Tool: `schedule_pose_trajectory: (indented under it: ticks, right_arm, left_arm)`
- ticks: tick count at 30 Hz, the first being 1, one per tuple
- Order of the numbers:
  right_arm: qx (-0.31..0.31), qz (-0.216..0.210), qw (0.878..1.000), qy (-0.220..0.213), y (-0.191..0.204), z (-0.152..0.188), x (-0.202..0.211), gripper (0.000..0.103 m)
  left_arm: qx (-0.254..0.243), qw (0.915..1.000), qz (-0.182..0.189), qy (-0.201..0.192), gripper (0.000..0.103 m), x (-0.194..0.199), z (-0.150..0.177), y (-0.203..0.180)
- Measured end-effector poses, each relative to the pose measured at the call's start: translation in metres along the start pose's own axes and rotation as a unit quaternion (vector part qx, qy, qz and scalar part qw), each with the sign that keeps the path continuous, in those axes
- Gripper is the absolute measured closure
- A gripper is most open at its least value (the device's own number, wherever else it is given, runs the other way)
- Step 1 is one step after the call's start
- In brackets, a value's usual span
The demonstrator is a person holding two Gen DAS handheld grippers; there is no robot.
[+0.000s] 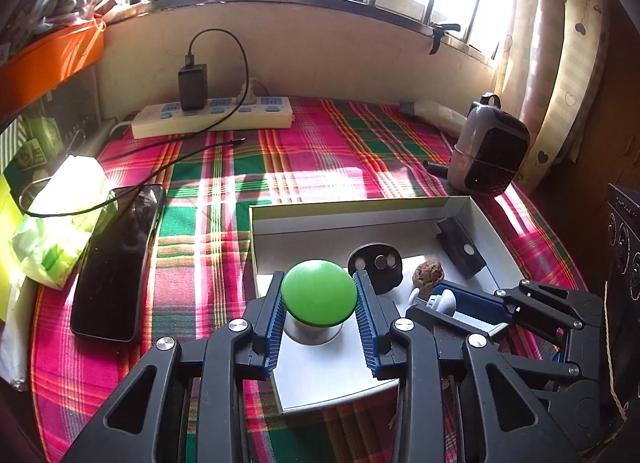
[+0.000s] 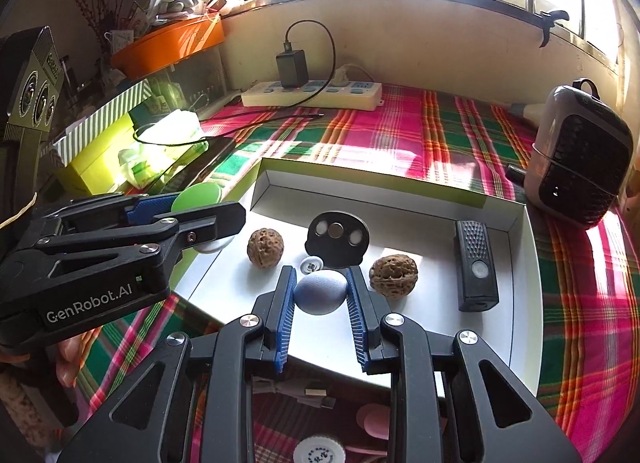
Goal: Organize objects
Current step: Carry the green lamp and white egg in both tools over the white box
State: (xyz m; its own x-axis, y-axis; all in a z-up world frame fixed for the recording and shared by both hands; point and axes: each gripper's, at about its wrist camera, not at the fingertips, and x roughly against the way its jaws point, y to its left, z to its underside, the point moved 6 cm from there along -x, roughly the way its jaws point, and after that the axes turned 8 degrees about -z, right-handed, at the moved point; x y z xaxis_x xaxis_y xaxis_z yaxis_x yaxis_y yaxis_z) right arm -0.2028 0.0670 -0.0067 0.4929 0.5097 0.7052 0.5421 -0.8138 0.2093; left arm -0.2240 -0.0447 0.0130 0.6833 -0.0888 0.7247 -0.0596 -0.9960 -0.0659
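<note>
White box tray (image 2: pixel 516 263) on plaid worktop (image 1: pixel 224 247), beneath both jaws.
Green-capped jar (image 1: pixel 319 297) clamped between left gripper (image 1: pixel 319 295) jaws, half open; grey egg-shaped piece (image 2: pixel 320 290) pinched in nearly closed right gripper (image 2: pixel 320 291) jaws; walnut (image 2: pixel 394 275) just right.

cloth (image 1: pixel 224 271): pink-green plaid | box (image 2: pixel 516 287): white | cap (image 1: pixel 319 292): green | walnuts (image 2: pixel 265 247): brown
</note>
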Motion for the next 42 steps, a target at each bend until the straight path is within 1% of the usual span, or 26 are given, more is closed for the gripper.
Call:
schedule_pose_trajectory:
  ticks: [3,13,24,39,42]
  right_arm:
    - [-0.002,0.000,1.000,0.006,-0.002,0.000,-0.007,0.076]
    - [-0.011,-0.005,1.000,0.020,-0.008,-0.001,-0.022,0.076]
    - [-0.013,-0.008,0.999,0.032,-0.009,-0.002,-0.034,0.076]
    - [-0.016,-0.012,0.999,0.036,-0.011,-0.002,-0.038,0.076]
    - [-0.017,-0.014,0.999,0.035,-0.011,-0.002,-0.038,0.076]
  left_arm:
    - [0.002,1.0000,-0.005,0.003,0.072,-0.009,-0.006,0.001]
    - [-0.009,0.9999,-0.002,0.015,0.072,-0.034,-0.018,-0.006]
    - [-0.007,0.9992,-0.004,0.040,0.072,-0.058,-0.016,-0.002]
    - [-0.025,0.9989,-0.020,0.035,0.072,-0.064,-0.019,-0.006]
    - [-0.026,0.9988,-0.017,0.037,0.072,-0.065,-0.019,-0.007]
